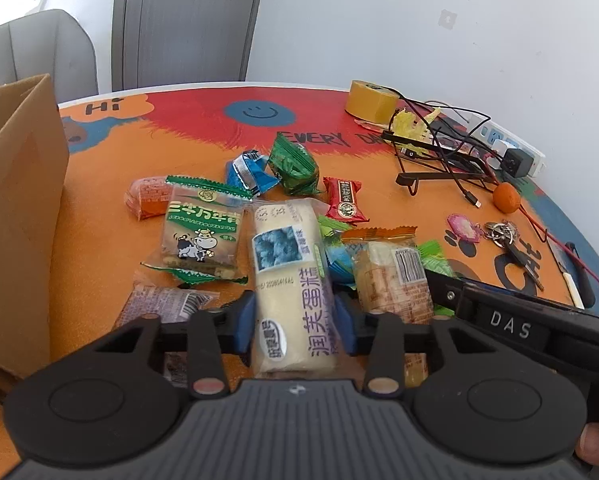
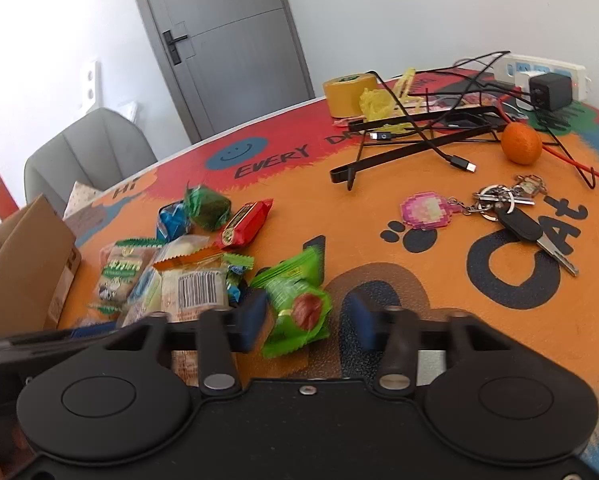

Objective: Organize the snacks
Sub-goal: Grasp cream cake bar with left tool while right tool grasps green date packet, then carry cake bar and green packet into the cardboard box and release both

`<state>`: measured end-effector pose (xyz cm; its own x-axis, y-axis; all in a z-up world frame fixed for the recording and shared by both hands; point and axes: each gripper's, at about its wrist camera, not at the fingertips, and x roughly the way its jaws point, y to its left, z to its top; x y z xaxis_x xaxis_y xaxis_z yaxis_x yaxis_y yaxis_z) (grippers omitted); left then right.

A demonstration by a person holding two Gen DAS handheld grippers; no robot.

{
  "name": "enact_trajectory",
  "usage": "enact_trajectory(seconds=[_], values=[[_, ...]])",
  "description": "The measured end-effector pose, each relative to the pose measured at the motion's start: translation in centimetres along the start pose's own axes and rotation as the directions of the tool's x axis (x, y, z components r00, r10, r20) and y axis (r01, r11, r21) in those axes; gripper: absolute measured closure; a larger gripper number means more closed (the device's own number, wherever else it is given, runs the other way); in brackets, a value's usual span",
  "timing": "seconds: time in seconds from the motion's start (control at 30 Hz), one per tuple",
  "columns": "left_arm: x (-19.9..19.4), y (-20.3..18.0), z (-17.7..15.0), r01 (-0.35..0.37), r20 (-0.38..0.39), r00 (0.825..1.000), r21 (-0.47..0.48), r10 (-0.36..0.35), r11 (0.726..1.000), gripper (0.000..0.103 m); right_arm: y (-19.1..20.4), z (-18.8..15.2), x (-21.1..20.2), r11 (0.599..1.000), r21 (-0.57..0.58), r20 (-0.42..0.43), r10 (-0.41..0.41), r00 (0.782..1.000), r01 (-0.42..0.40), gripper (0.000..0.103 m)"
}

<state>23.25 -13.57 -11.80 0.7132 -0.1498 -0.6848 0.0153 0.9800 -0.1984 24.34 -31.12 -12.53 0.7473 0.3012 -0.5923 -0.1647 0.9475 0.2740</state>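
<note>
A long white cake packet (image 1: pixel 287 264) with purple lettering lies on the orange table (image 1: pixel 99 248), and my left gripper (image 1: pixel 295 320) is shut on its near end, both blue pads against its sides. A bright green snack packet (image 2: pixel 295 300) with a red fruit picture lies between the jaws of my right gripper (image 2: pixel 307 320). The left pad touches it, but table shows between the packet and the right pad, so this gripper is open. Several other snacks lie just beyond: a cow-print biscuit pack (image 1: pixel 201 232), a red candy (image 1: pixel 343 200) and a barcode packet (image 2: pixel 197 288).
An open cardboard box (image 1: pixel 15 200) stands at the left edge. At the far right are a yellow tape roll (image 1: pixel 371 100), a black wire stand with cables (image 2: pixel 411 136), a power strip (image 2: pixel 547 72), a tangerine (image 2: pixel 521 142) and keys (image 2: pixel 511 208). A grey chair (image 2: pixel 87 148) stands beyond the table.
</note>
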Motion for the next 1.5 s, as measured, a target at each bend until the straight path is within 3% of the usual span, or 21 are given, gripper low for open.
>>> enact_trajectory(seconds=[0.13, 0.37, 0.6, 0.93, 1.23, 1.5], values=[[-0.3, 0.3, 0.2, 0.02, -0.009, 1.0, -0.007, -0.02, 1.0, 0.072, -0.3, -0.2, -0.4, 1.0, 0.007, -0.007, 0.029, 1.0, -0.029, 0.074], [-1.8, 0.6, 0.5, 0.072, -0.023, 0.997, 0.0, -0.072, 0.997, 0.074, -1.1, -0.2, -2.0, 0.998, 0.06, 0.012, -0.004, 1.0, 0.004, 0.074], [-3.9, 1.0, 1.0, 0.112, 0.008, 0.994, 0.001, -0.112, 0.994, 0.074, -0.6, 0.5, -3.9, 0.997, 0.068, 0.044, -0.031, 0.999, 0.028, 0.074], [-7.8, 2.0, 1.3, 0.142, 0.091, 0.986, -0.008, -0.14, 0.99, 0.074, 2.5, 1.3, -6.4, 0.999, 0.036, 0.095, 0.005, 0.996, -0.008, 0.074], [-12.2, 5.0, 2.0, 0.122, 0.187, 0.976, -0.037, -0.114, 0.992, 0.074, 6.9, 2.1, -7.6, 0.997, -0.023, 0.135, 0.076, 0.988, -0.074, 0.074], [-15.1, 8.8, 2.4, 0.073, 0.256, 0.966, -0.099, -0.046, 0.992, 0.074, 10.9, 2.7, -7.7, 0.988, -0.073, 0.153, 0.148, 0.977, -0.138, 0.074]])
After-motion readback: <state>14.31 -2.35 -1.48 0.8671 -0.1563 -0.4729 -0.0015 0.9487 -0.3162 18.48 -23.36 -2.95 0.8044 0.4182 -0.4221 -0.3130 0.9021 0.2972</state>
